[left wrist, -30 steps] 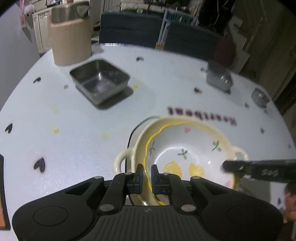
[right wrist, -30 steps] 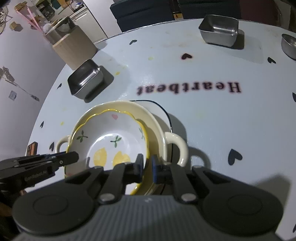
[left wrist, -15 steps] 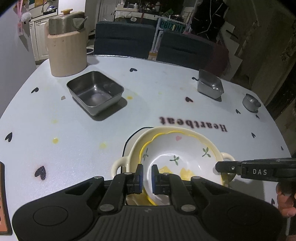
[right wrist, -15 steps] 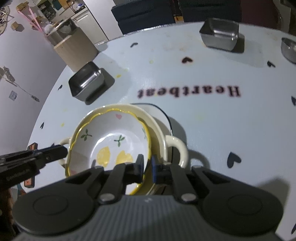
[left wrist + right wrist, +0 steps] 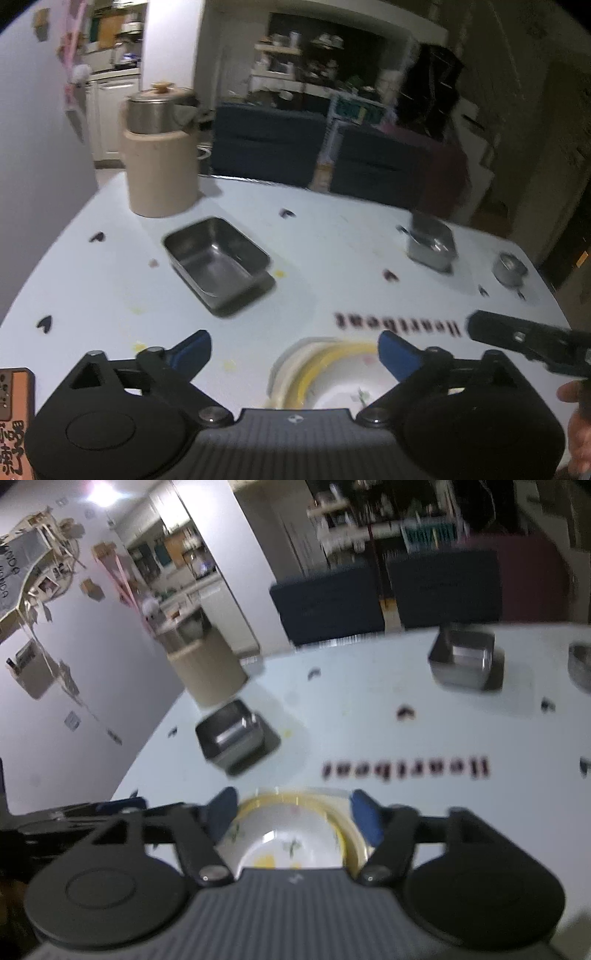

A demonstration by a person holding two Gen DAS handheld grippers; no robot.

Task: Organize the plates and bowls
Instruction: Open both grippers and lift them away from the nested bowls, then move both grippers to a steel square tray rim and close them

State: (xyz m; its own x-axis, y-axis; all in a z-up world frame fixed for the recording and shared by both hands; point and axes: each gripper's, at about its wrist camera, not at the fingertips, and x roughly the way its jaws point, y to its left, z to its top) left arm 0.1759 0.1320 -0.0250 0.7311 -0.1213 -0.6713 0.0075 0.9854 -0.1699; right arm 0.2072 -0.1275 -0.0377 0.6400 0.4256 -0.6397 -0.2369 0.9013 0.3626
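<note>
While both claws have just been opening, left gripper [image 5: 295,349] spread wide, right gripper [image 5: 291,812] likewise, neither pinching anything, yellow-rimmed lemon bowl [image 5: 288,843] nested in cream handled dish [image 5: 282,373] on the table [image 5: 332,258] below.

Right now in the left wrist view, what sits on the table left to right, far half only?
Beige canister → large steel tray → small steel container → small round steel cup.
</note>
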